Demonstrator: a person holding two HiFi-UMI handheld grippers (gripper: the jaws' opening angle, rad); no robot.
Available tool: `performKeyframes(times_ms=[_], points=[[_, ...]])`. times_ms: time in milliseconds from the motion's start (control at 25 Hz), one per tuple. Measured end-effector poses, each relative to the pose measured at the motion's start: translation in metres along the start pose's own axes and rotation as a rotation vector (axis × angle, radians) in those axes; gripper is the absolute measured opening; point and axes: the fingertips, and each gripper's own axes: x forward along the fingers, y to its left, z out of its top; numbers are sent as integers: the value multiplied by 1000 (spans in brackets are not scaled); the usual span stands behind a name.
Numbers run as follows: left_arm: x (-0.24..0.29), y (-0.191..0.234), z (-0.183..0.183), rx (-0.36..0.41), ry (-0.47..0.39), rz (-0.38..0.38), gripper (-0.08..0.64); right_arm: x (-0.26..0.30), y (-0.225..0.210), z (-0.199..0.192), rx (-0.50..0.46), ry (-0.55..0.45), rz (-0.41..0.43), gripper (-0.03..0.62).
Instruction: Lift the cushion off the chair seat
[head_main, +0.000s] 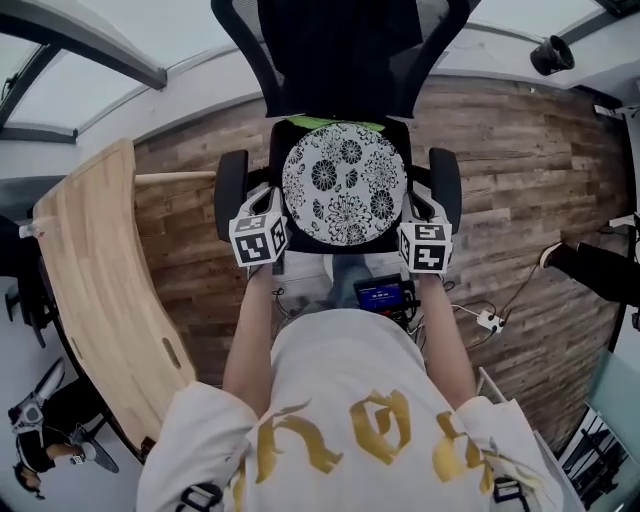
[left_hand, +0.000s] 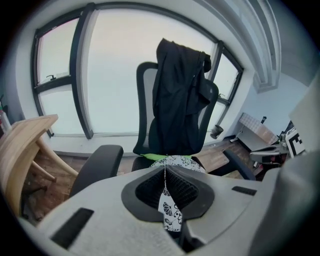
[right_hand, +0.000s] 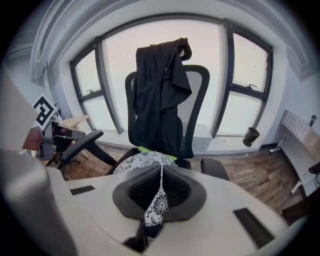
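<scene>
A round white cushion with black flowers lies on the black office chair's seat, over a strip of green. My left gripper is by the cushion's front left edge and my right gripper by its front right edge. In the left gripper view the gripper has its jaws shut tip to tip, and the cushion shows just beyond them. The right gripper looks the same, jaws shut with the cushion lying behind. Neither gripper holds anything. A black jacket hangs over the backrest.
Black armrests flank the seat, close outside each gripper. A curved wooden table stands at the left. A small screen device and a cable with a plug lie on the plank floor. A person's foot is at the right.
</scene>
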Motion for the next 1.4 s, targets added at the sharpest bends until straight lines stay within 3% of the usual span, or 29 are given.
performKeyframes(times_ms=[200, 400, 880, 1040, 1400], points=[[33, 12, -28, 4, 102, 27, 11, 29, -5, -12, 21, 49, 13, 14], [56, 26, -45, -17, 136, 59, 11, 56, -7, -28, 35, 110, 10, 14], [122, 51, -111, -77, 315, 92, 12, 116, -15, -71, 40, 229, 16, 14], [138, 58, -122, -177, 323, 99, 12, 136, -18, -85, 59, 263, 26, 14], [180, 74, -148, -174, 410, 119, 12, 177, -36, -96, 37, 309, -8, 14]])
